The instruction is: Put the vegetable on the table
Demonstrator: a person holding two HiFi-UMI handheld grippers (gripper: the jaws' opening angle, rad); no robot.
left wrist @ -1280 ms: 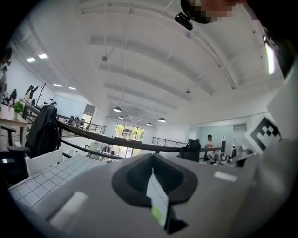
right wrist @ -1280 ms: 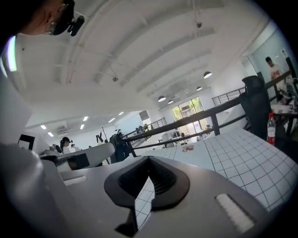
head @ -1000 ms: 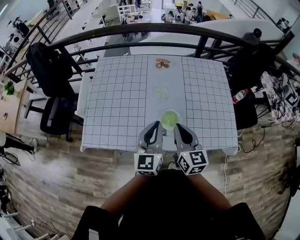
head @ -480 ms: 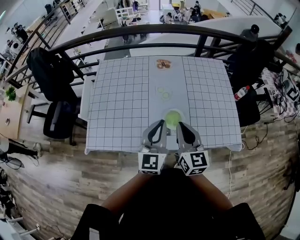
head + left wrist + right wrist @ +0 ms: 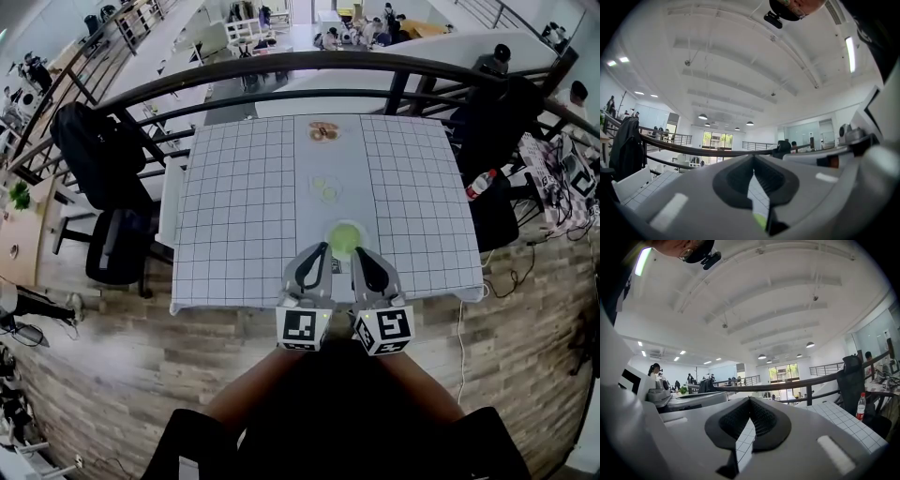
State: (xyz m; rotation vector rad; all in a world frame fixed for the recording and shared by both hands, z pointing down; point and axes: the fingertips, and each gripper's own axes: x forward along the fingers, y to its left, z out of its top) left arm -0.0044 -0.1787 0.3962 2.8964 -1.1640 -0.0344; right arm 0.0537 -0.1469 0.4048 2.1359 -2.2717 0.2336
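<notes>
A round green plate (image 5: 343, 236) with a pale green vegetable on it rests near the front middle of the grid-patterned table (image 5: 244, 206). My left gripper (image 5: 320, 249) and right gripper (image 5: 357, 252) hover side by side at the table's front edge, their tips just short of the plate. Both are shut with nothing between the jaws. In the left gripper view the left gripper (image 5: 753, 174) frames a sliver of green plate (image 5: 761, 220) below its closed tips. The right gripper (image 5: 749, 402) shows only grid cloth through its gap.
Pale slices (image 5: 325, 187) lie mid-table and a brown item (image 5: 323, 131) sits at the far edge. A black railing (image 5: 309, 64) runs behind the table. A black chair with a jacket (image 5: 108, 178) stands at the left, a bottle (image 5: 478, 187) and cluttered seats at the right.
The head view has shifted slightly, so the table sits a little differently in frame. Both grippers stay shut at the front edge by the green plate.
</notes>
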